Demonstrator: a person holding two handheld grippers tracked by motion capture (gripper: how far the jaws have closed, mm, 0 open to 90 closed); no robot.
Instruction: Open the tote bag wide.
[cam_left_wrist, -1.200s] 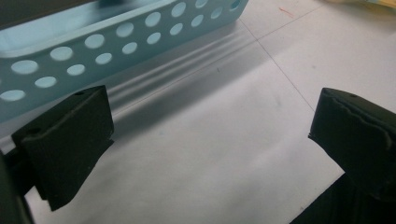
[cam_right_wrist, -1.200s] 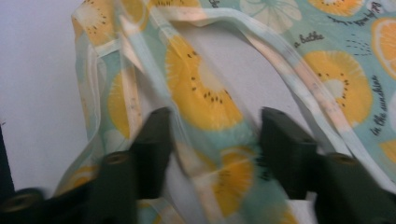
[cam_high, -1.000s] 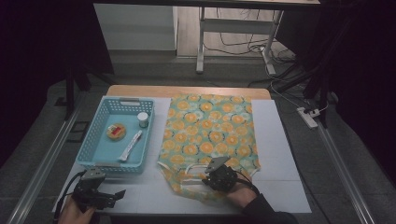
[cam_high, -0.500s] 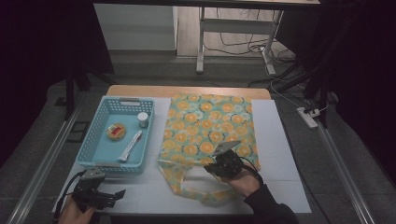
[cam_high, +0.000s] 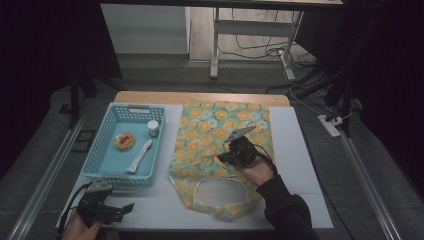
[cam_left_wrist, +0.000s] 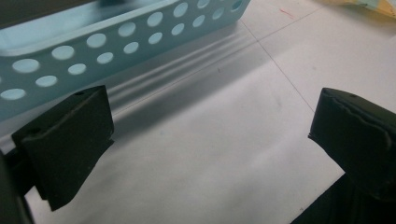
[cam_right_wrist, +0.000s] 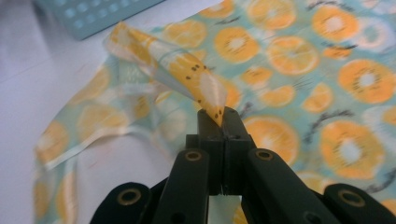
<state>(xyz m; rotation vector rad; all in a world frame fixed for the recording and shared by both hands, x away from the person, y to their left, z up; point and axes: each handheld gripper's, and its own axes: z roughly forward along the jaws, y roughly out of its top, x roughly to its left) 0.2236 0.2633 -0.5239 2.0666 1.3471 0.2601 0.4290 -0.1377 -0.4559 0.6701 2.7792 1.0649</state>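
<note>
A white table (cam_high: 300, 165) carries everything here. The biggest thing on it is a cloth bag (cam_high: 220, 135) printed with orange slices, lying flat near the middle with its looped handles at the near end, toward the person. Left of the bag, just beside it, sits a light blue basket (cam_high: 102, 167) with holes in its walls; inside it lie a round snack in a clear wrap (cam_high: 124, 140), a long white packet (cam_high: 139, 156) and a small white cup (cam_high: 153, 128). The right gripper (cam_high: 220, 158) hangs above the near half of the bag, and the right gripper view shows its jaws clenched on a strip of the printed cloth (cam_right_wrist: 187, 74), which rises off the bag in a twisted band up to the tips. The left gripper (cam_high: 127, 207) rests at the near left corner of the table, just in front of the basket, with its jaws spread wide and nothing between them; in the left gripper view the basket's wall (cam_left_wrist: 107, 37) stands close ahead of it.
</note>
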